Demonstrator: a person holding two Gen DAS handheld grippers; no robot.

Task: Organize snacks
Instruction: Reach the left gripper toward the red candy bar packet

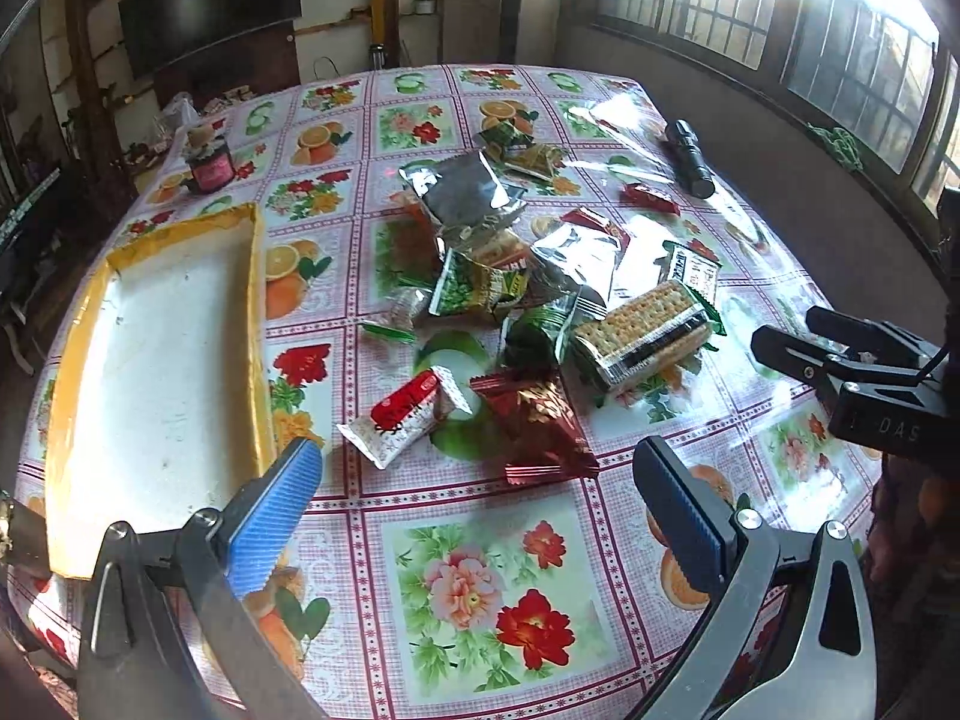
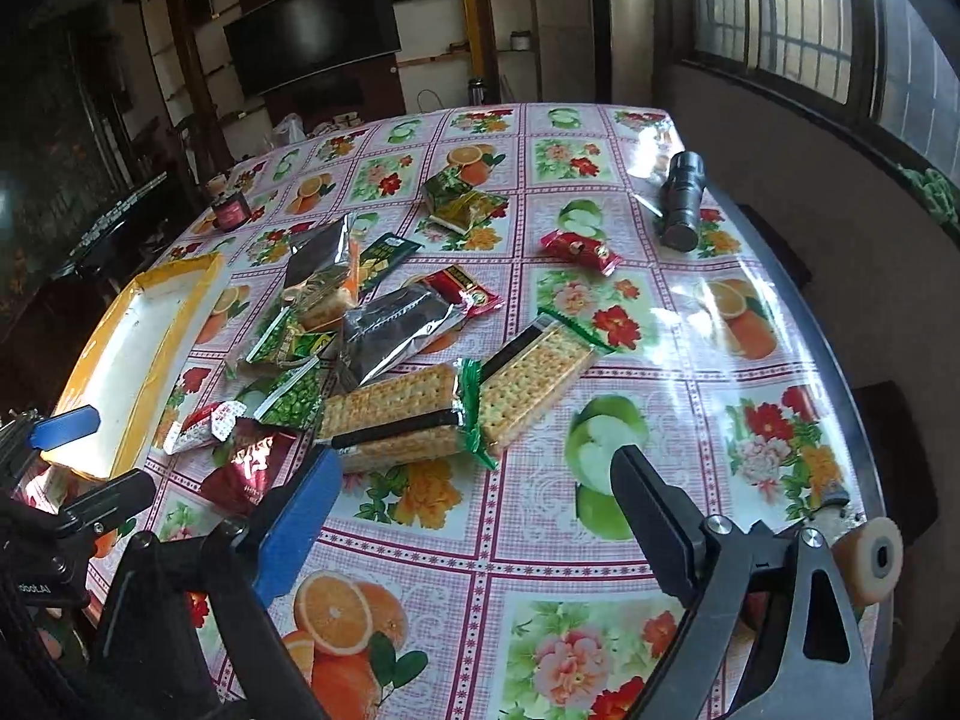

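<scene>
Floral oilcloth covers the worktop [image 1: 480,570]; dark shelving and a screen behind, barred windows at right. Far left: shallow tray [image 1: 150,372] with yellow rim and white floor, nothing in it, one long side running toward the camera. Jar [image 1: 210,165] stands beyond its far end, well apart from the snacks. Left tool [image 1: 474,498] hangs low over the near edge, fingers spread wide and gripping nothing, its left finger just beside the tray's near corner. Ahead of it lie a red-and-white packet [image 1: 405,414] and a dark red packet [image 1: 537,420], touching at their edges, nearest of all the snacks to that tool. Behind them is the main heap: green pea packets [image 1: 480,288], silver foil bags [image 1: 468,186], all overlapping. Right of the heap, two cracker packs [image 2: 396,420] lie side by side, the nearer just ahead of the right tool [image 2: 474,480], which is likewise spread open and empty. Further right, one red sweet [image 2: 579,249] lies alone, and a black torch [image 2: 681,201] near the far right edge. Judgement: sorting has not begun; tray empty, all snacks loose on the cloth. Step in hand is the approach for a first pick. Next move probably calls for the left tool to drop onto the red-and-white packet, close across its narrow width, and carry it left into the tray; thin crinkly film may slip or drag its neighbour.
</scene>
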